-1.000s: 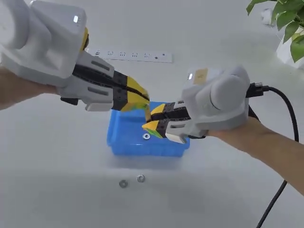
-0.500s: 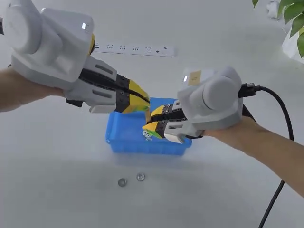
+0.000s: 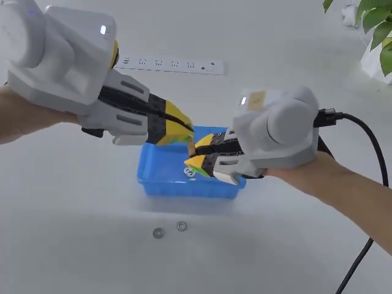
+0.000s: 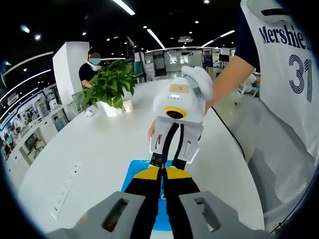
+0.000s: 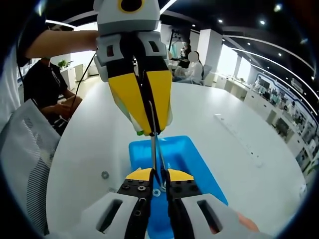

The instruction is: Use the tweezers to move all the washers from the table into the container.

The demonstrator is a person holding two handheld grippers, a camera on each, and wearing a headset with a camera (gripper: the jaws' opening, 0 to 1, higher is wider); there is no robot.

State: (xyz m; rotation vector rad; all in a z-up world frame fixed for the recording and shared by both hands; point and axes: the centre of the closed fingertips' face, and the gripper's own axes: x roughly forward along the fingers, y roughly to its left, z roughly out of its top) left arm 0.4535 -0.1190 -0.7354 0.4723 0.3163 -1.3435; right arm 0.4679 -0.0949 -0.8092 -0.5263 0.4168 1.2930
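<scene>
My left gripper [image 3: 186, 133] [image 4: 160, 172] is shut on the upper end of thin metal tweezers [image 5: 152, 149], which point down over the blue container [image 3: 160, 174] [image 5: 185, 159]. Facing it, my right gripper [image 3: 192, 157] [image 5: 152, 175] is shut around the tweezers' lower part, just above the container. In the right gripper view the left gripper [image 5: 149, 127] hangs down from the top. One washer [image 3: 188, 173] [image 5: 156, 192] lies inside the container below the tips. Two washers [image 3: 158, 233] [image 3: 181, 226] lie on the white table in front of the container; another view shows a washer [image 5: 104, 175] beside it.
A white power strip [image 3: 171, 64] [image 5: 239, 134] lies behind the container. A potted plant [image 3: 375, 24] [image 4: 109, 82] stands at the far right corner. A black cable [image 3: 367, 138] trails from the right gripper. People sit at desks in the background.
Both grippers have stayed over the container with the tweezers between them. The head view has shifted slightly; the washers have not visibly moved.
</scene>
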